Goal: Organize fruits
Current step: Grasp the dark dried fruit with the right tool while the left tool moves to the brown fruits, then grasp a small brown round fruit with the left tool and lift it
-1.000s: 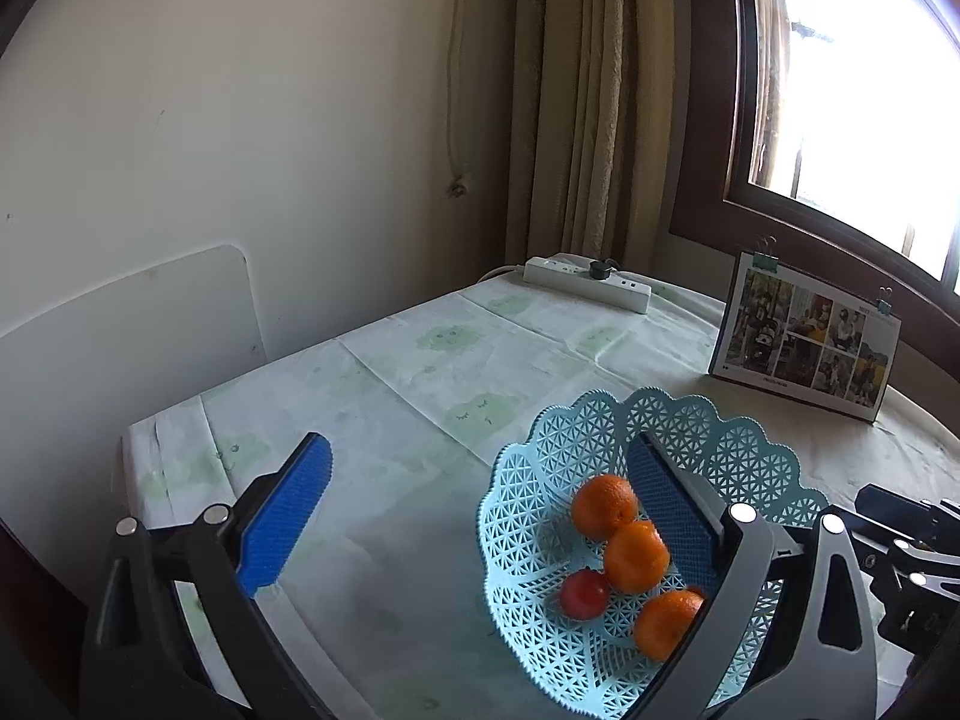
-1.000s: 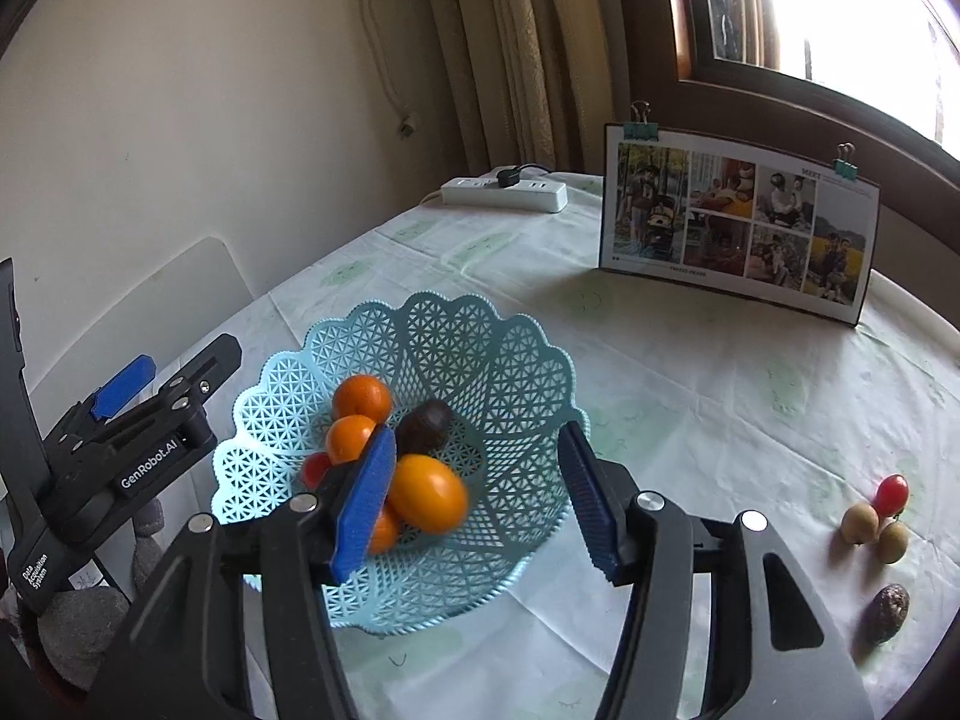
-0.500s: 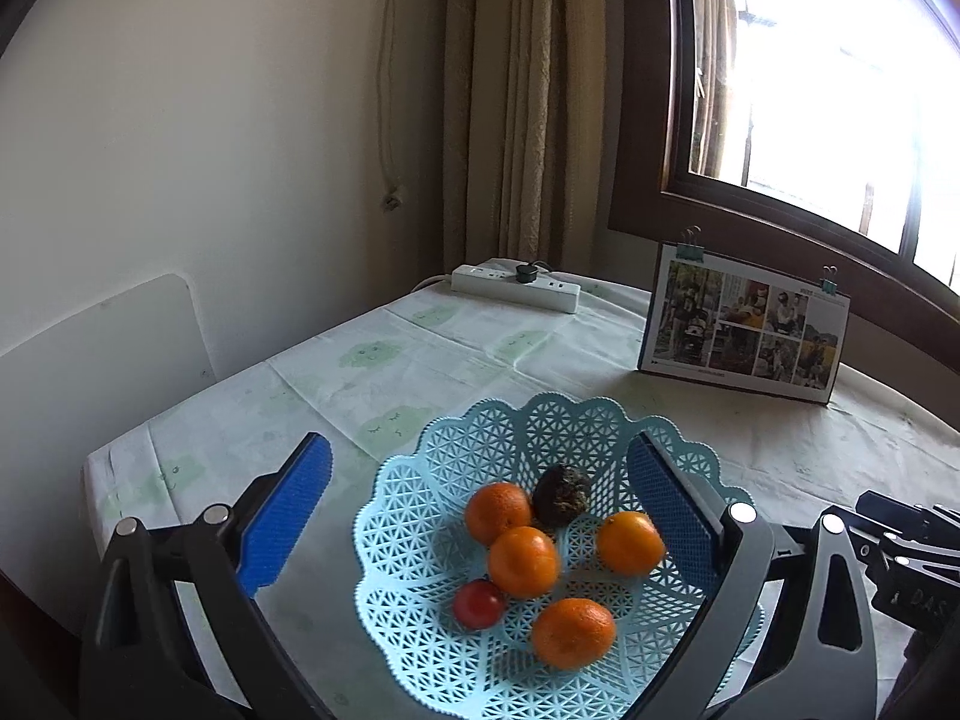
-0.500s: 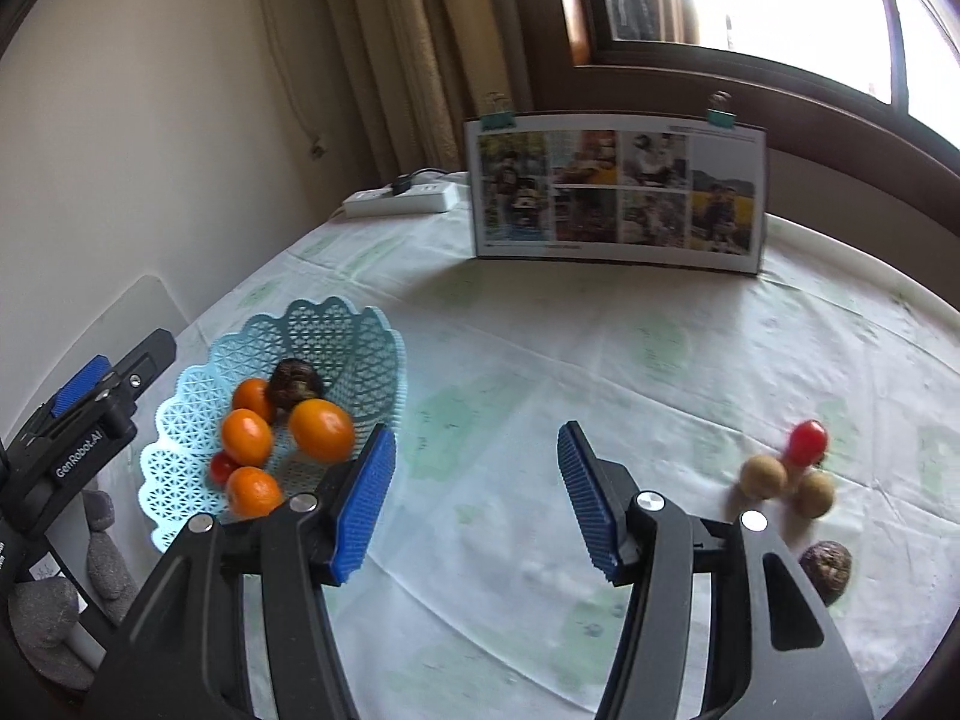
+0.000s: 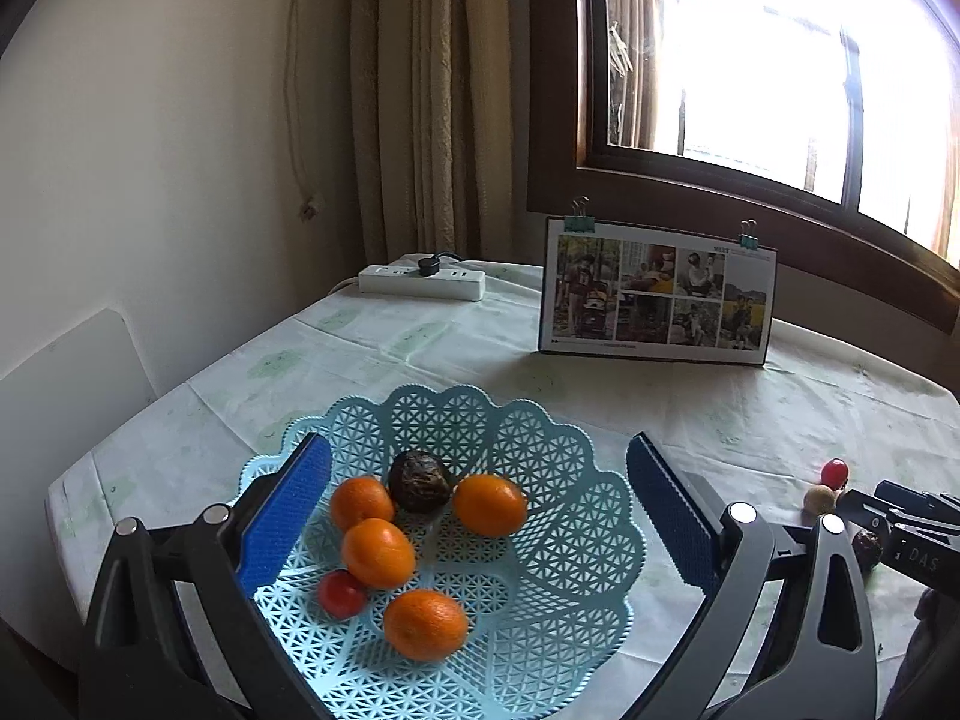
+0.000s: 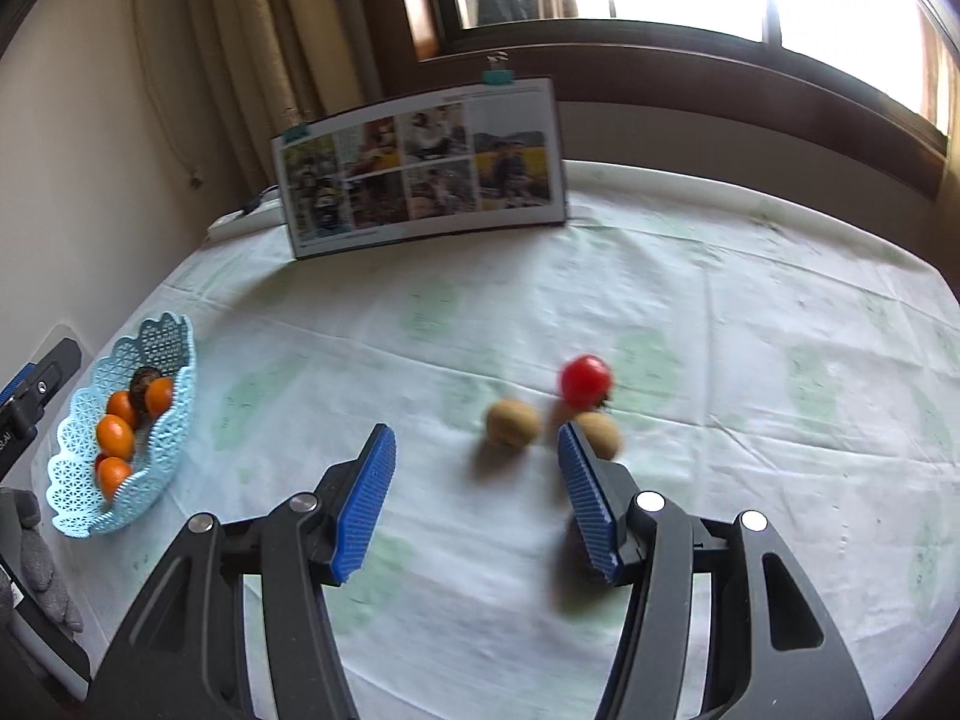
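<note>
Left gripper (image 5: 480, 516) hovers over the light-blue lattice basket (image 5: 558, 450), jaws wide, nothing between the blue pads. In the basket: four oranges (image 5: 378, 552), a small red tomato (image 5: 341, 594) near the front-left and one dark wrinkled fruit (image 5: 420, 480) toward the back, touching two of the oranges.

Right gripper (image 6: 477, 501) is out over the tablecloth (image 6: 750, 360), well apart from the basket — jaws also wide, empty. Loose fruit just ahead of it: a red tomato (image 6: 586, 380), two tan round fruits (image 6: 512, 423) just beside it, one partly behind the right pad. A dark blurred fruit (image 6: 575, 546) sits below that pad; can't tell whether it touches. The right wrist view is motion-blurred.

Background: photo collage board (image 5: 657, 292) standing with binder clips on top, white power strip (image 5: 422, 282) at the table's far edge by the curtain (image 5: 420, 102).
</note>
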The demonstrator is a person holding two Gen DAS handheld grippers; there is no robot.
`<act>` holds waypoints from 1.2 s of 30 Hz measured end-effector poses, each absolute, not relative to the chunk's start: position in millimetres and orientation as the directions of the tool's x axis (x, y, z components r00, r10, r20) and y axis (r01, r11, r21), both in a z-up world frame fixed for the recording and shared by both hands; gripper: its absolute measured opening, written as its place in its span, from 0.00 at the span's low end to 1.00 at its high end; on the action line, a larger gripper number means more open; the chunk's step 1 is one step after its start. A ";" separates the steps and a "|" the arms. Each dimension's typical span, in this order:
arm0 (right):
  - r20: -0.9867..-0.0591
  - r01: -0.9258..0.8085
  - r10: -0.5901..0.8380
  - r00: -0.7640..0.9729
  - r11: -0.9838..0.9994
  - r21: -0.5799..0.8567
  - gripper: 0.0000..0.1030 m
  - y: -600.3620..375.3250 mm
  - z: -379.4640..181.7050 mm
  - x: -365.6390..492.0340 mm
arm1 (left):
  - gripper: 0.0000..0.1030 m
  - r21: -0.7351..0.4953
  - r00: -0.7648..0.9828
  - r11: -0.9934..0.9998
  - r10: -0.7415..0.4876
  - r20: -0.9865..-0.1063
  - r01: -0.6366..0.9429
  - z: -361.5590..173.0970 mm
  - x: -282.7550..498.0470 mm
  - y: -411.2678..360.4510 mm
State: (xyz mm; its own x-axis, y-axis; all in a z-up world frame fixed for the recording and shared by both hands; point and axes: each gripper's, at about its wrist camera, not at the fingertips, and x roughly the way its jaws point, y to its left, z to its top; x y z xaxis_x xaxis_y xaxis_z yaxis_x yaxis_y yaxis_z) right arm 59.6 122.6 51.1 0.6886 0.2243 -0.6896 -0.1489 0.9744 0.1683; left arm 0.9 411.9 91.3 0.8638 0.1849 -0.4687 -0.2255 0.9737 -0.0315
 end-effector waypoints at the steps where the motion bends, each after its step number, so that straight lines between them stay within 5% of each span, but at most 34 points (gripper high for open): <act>1: -0.691 -0.138 0.217 0.689 0.976 0.169 0.55 116.5 49.3 59.2 | 0.97 -0.029 0.865 0.975 0.180 -0.469 -0.219 91.9 1.6 408.6; 18: -0.752 -0.062 0.178 0.634 0.982 0.181 0.60 74.1 10.3 65.1 | 0.97 0.046 0.873 0.997 0.072 -0.481 -0.057 92.6 20.8 332.5; 23: -0.756 -0.087 0.200 0.623 0.978 0.188 0.40 75.7 7.5 65.6 | 0.97 0.066 0.870 0.998 0.050 -0.491 -0.021 91.2 29.2 315.4; 36: -0.715 -0.045 0.173 0.678 0.980 0.195 0.39 56.1 25.2 59.0 | 0.97 0.105 0.819 0.987 -0.042 -0.573 0.123 66.9 64.2 260.1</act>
